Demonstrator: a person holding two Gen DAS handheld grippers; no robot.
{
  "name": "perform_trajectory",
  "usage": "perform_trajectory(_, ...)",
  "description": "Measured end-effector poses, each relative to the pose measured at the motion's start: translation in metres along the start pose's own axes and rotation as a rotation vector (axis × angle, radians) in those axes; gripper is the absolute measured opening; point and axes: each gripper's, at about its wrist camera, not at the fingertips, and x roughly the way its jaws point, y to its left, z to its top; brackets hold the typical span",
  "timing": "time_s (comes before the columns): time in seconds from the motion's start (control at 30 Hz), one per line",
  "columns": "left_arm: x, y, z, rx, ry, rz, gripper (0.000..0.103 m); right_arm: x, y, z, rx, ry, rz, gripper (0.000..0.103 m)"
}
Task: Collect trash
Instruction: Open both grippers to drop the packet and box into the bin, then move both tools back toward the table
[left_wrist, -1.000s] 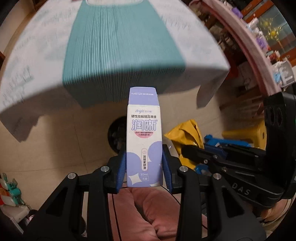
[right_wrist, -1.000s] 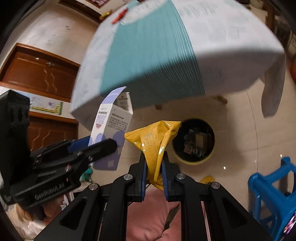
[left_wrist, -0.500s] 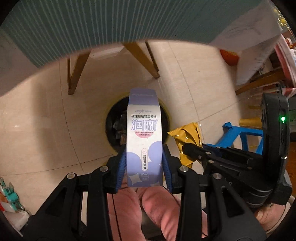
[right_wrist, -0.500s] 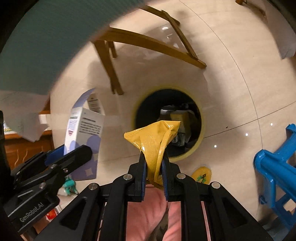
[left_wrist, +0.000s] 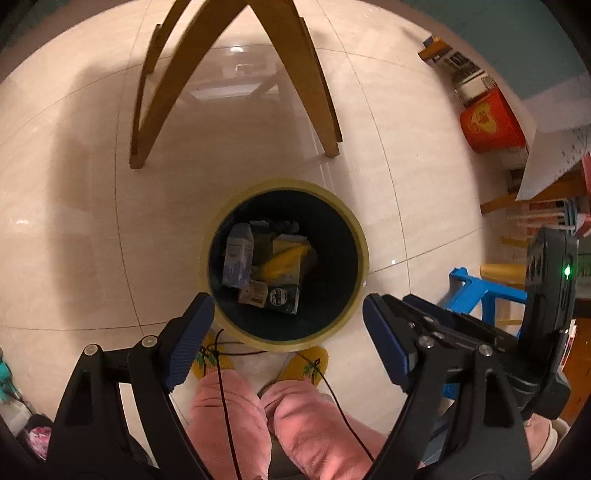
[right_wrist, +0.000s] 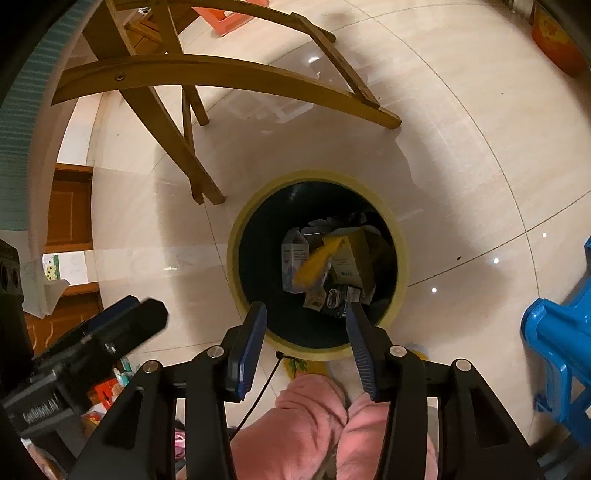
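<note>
The pale tiled floor (left_wrist: 74, 229) fills both views, with curved wooden table legs (left_wrist: 229, 66) across the upper part of each frame. At the centre of each view stands the round bin (left_wrist: 360, 236), yellow-rimmed and dark inside, seen from directly above. A blue stool (right_wrist: 557, 332) sits at the right edge of the right wrist view.

Inside the bin lie the pieces of trash: a white and purple carton (left_wrist: 238, 260) at the left of the heap, and a yellow wrapper (right_wrist: 317, 262) that looks blurred in the right wrist view, so it may be falling or just landing. Smaller packets lie beneath them.

The left gripper (left_wrist: 288, 332) hangs over the lower rim of the bin with its jaws spread wide and nothing between them. The right gripper (right_wrist: 304, 341) is likewise over the near rim, jaws parted and empty.

The step in hand appears to be the drop: both pieces are in the bin. The next move probably calls for lifting both grippers away from the bin and looking for more trash, if any remains; none is visible on the floor in these views.
</note>
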Motion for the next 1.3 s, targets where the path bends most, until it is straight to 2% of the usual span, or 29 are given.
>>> perform_trajectory(0.27,-0.033,-0.008,0.004,-0.003,-0.009,0.015,0.08,-0.026,0.008,-0.012,-0.022,0.006,-0.003,0.046)
perform_trajectory(0.43,-0.082,-0.021,-0.001,0.01,-0.021,0.02,0.08,-0.065,0.024,-0.027,-0.025,0.013,0.013,0.046)
perform_trajectory(0.57,-0.134,-0.032,-0.003,0.022,-0.052,0.02,0.08,-0.11,0.05,-0.039,-0.059,0.006,0.032,0.046)
perform_trajectory(0.8,-0.251,-0.05,-0.012,0.042,-0.172,0.033,0.08,-0.207,0.101,-0.057,-0.119,-0.036,0.076,0.046)
perform_trajectory(0.93,-0.325,-0.059,-0.017,0.049,-0.284,0.036,0.08,-0.272,0.129,-0.065,-0.167,-0.078,0.112,0.046)
perform_trajectory(1.1,-0.403,-0.069,-0.022,0.046,-0.388,0.08,0.08,-0.356,0.161,-0.072,-0.249,-0.17,0.15,0.046)
perform_trajectory(1.2,-0.446,-0.073,-0.023,0.04,-0.437,0.086,0.08,-0.398,0.175,-0.072,-0.293,-0.239,0.164,0.046)
perform_trajectory(1.3,-0.486,-0.079,-0.024,0.047,-0.505,0.129,0.08,-0.435,0.184,-0.067,-0.339,-0.303,0.175,0.046)
